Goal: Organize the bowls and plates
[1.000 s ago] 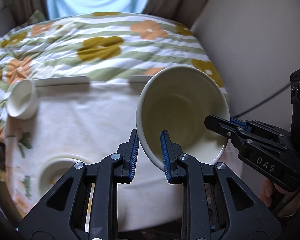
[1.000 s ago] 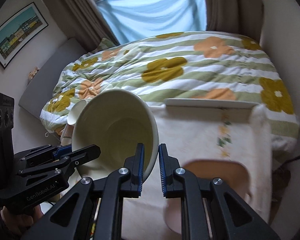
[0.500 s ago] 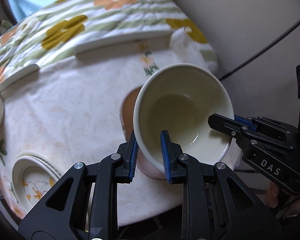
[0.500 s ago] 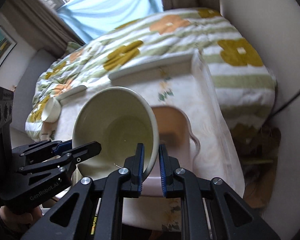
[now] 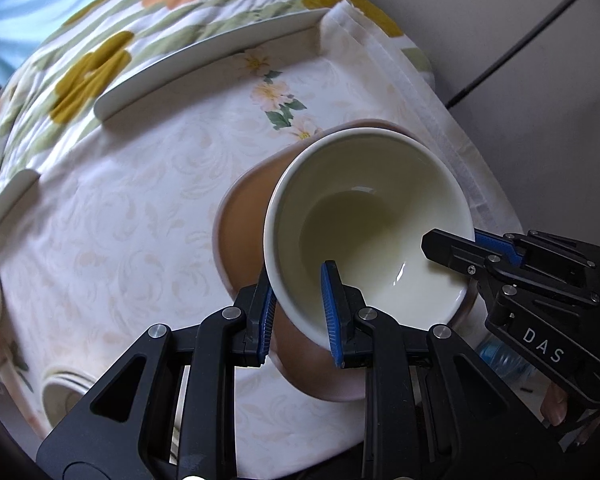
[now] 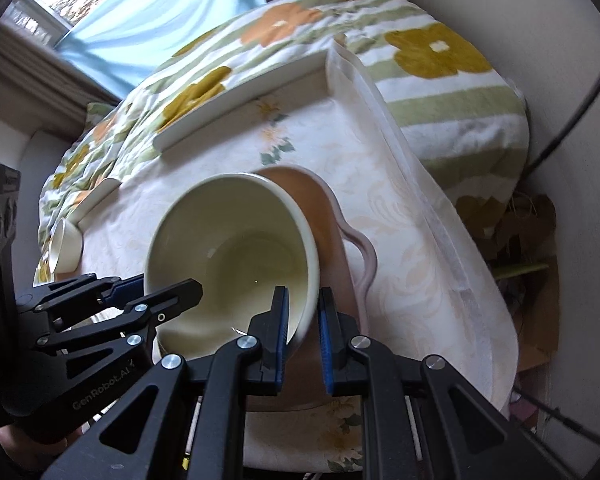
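Cream glaze fills the middle of both views: you are holding 1 bowl (image 5: 364, 220) between your 2 grippers, tilted so its open mouth faces the cameras. Your left gripper (image 5: 300, 308) is clamped on the bowl's rim, 1 blue pad outside the wall and the other inside, with only the thickness of the wall between them. Your right gripper (image 6: 302, 328) is pinched on the opposite side of the rim in the same way, its jaws nearly together around the ceramic. From the left wrist camera you can see the right gripper's black fingers reaching over the far edge of the bowl; from the right wrist camera the left gripper does the same at the lower left.

Directly beneath the bowl lies a pink plate (image 5: 240, 232) with a wavy rim, resting on the pale floral tablecloth (image 5: 120, 220). Whether the bowl's base touches the plate cannot be told; the bowl's wall hides that spot in both views.

Elsewhere on the cloth, a flat white dish (image 5: 204, 68) lies along the far edge, a small white cup (image 6: 64, 246) lies on its side at the left, and a stack of patterned plates (image 5: 60, 392) sits at the near left corner. Beyond the table spreads a striped blanket (image 6: 440, 60) with orange and mustard flowers.
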Demonstrator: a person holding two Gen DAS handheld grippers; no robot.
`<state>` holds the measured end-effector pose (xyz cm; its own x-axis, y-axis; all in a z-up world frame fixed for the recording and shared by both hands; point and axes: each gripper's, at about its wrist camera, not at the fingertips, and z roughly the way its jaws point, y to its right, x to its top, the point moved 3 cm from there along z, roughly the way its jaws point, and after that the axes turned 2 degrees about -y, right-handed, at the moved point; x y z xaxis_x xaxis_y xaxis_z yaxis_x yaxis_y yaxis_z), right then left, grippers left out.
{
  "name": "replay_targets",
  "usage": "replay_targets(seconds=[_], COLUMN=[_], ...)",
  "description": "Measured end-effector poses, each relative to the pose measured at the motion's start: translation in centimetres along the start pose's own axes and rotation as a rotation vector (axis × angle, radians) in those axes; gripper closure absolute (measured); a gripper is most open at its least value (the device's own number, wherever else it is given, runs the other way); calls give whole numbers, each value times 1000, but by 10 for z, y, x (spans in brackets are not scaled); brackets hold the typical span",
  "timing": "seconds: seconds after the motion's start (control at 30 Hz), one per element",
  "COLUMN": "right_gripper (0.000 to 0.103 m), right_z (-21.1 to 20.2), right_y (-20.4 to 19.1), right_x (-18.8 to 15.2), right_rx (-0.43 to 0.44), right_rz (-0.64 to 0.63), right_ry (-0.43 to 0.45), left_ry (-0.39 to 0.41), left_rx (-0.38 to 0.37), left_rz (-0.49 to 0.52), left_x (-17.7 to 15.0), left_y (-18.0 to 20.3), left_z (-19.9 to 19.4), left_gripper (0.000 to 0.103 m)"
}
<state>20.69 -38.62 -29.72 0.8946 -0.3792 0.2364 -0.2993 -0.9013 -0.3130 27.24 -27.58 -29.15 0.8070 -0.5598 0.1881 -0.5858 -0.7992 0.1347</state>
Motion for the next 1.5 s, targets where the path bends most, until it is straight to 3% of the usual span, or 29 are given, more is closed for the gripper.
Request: replay_targets(seconds=[0.63,1.03,1.07,1.13,1.17,1.2,1.27,1.3,1.33,1.4,1.5], right_gripper=[90,90,90,90,90,90,86,76,56,31,28], right_z=[11,-14,-18,-23,-25,-27,-32,-33,-35,-39,-47], right_y=[2,-2,-3,-7,-8,-9,-11,-11,-12,-15,-20], right_x=[-6,-8,-10,-12,-14,-16,-21,-23,-26,-31,-34], right_rx=[-39,-43,-46,-43,-40,-44,-48,-45,-38,-21,-13], right_rz=[15,-45,-64,-101,-119,-139,-175,-184,-195,-221,-258], right_ry=[-18,39,46,50,51,54,62,66,70,82,103], left_ry=[-3,85,95,110,123,152,181,189,192,206,234], left_rx=[38,58,63,89,105,118,115,120,126,134,155], left_rz=[38,-12,-20,-35,-46,-61,-75,-83,-90,-108,-141], left_x=[-4,-6,-5,-6,-6,-7,-8,-8,-8,-10,-14], left_y=[3,3,4,4,3,2,1,1,0,-1,-3], left_z=[11,-22,-26,-33,-36,-43,-53,-57,-60,-68,-81], left_gripper=[84,83,77,43,16,10,10,10,10,10,10])
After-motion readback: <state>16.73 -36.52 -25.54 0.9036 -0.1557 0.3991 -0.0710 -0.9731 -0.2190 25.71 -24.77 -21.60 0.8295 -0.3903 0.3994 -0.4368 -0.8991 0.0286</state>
